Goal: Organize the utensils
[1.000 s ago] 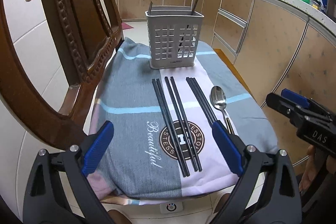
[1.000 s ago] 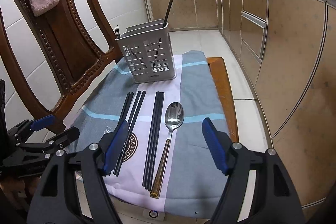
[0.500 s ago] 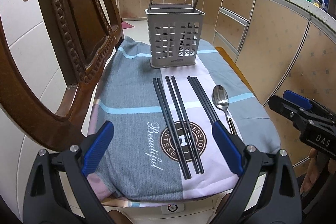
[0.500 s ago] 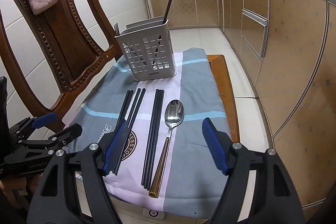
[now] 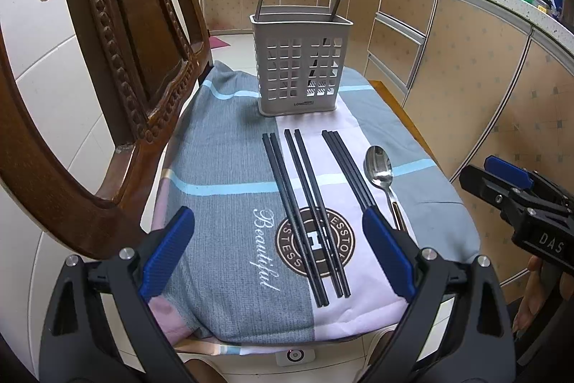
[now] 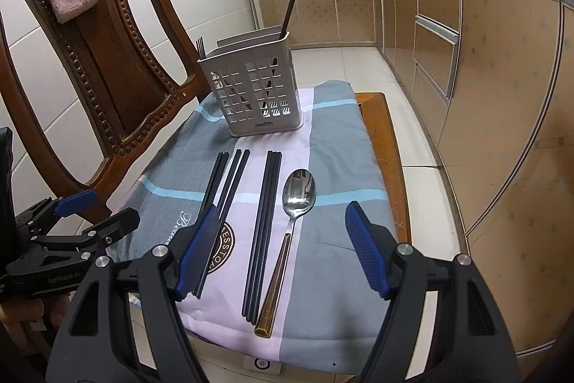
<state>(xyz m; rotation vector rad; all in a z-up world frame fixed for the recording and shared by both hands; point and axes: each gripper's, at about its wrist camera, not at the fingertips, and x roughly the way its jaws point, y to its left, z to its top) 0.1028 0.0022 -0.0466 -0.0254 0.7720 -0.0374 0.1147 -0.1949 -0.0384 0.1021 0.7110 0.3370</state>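
Both of my units hover short of the near edge of the table [image 6: 391, 146], nothing between the jaws: left hand-held gripper [image 5: 278, 253] spread wide, right hand-held gripper [image 6: 283, 250] likewise parted and empty.

Task items lie on the cloth [image 5: 222, 221]: three pairs of black chopsticks [image 5: 308, 207] side by side, spoon [image 6: 290, 225] to their right, all lengthwise toward the slotted caddy [image 5: 299, 67] at the far end.

Risks, as I judge them:
- Chopstick pairs sit close together; a wide closing could pinch sticks from two pairs, or roll one away.
- Thin, flat items on soft cloth: pads may snag fabric and drag everything.
- Caddy is light and tall; a knock on insertion may tip it.

Obstructions: chair back [image 6: 107, 67] crowds the left side; the caddy already holds utensils.
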